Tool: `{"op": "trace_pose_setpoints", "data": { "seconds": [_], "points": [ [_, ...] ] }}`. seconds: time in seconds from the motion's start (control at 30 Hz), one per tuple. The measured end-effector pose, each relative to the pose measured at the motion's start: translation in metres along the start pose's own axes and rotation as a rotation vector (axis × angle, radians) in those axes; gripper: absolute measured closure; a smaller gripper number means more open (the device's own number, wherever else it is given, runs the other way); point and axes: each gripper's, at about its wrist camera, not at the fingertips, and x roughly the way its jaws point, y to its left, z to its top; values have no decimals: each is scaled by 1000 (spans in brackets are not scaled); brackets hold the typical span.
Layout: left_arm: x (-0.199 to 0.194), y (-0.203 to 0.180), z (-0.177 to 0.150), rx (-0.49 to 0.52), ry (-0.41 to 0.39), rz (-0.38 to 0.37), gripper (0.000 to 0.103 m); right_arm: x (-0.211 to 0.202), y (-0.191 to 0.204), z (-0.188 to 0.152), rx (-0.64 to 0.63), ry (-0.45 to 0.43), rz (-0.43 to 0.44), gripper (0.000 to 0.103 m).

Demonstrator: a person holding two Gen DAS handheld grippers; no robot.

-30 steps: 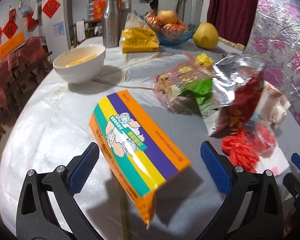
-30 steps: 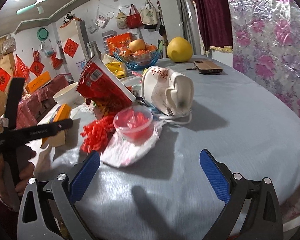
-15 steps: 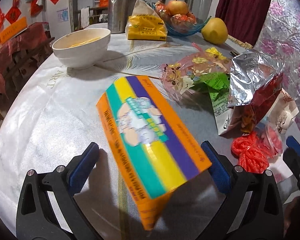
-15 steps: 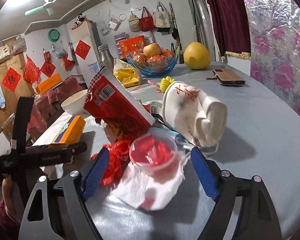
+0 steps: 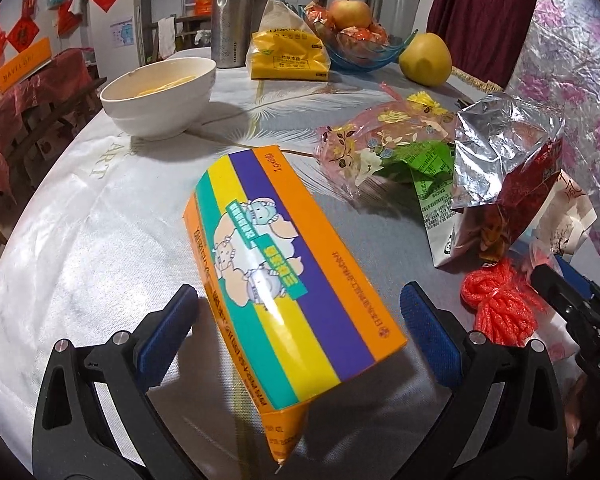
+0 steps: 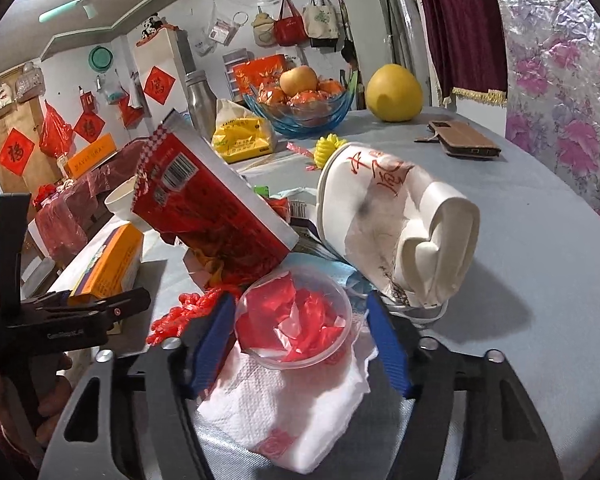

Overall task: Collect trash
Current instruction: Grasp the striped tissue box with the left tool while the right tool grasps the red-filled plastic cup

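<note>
My right gripper [image 6: 299,304] straddles a clear plastic cup [image 6: 292,320] stuffed with red wrapper, which stands on a white napkin [image 6: 300,412]. Its jaws are closing; the left pad is almost at the cup wall and a small gap shows on the right. Behind the cup lie red netting [image 6: 180,312], a red snack bag [image 6: 212,208] and a crushed paper cup [image 6: 388,220]. My left gripper [image 5: 298,304] is open, with an orange, purple and yellow box [image 5: 284,272] lying between its fingers untouched. Pink floral wrapper [image 5: 364,144], green wrapper [image 5: 424,164] and foil bag [image 5: 500,148] lie beyond.
At the back of the round table stand a white bowl [image 5: 160,92], a steel bottle [image 5: 230,12], a yellow tissue pack [image 5: 288,56], a blue fruit bowl [image 5: 364,52] and a pomelo [image 5: 424,60]. A phone in a brown case [image 6: 460,144] lies far right.
My right gripper has moved forward to the clear cup and its jaws have narrowed around it. The left gripper has hardly shifted, still over the box.
</note>
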Motion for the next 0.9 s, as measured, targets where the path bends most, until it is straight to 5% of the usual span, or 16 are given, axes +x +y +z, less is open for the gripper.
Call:
{"op": "trace_pose_setpoints", "data": {
  "seconds": [0.57, 0.63, 0.77, 0.9],
  "points": [
    [-1, 1, 1, -6, -8, -44, 7, -21, -5, -10, 22, -23, -58, 48],
    [-1, 1, 1, -4, -8, -41, 7, -22, -6, -12, 22, -29, -74, 45],
    [0, 0, 0, 2, -7, -38, 7, -34, -7, -14, 12, -67, -123, 24],
    [-1, 0, 0, 4, -7, -37, 7, -36, -2, -18, -26, -73, -139, 24]
  ]
}}
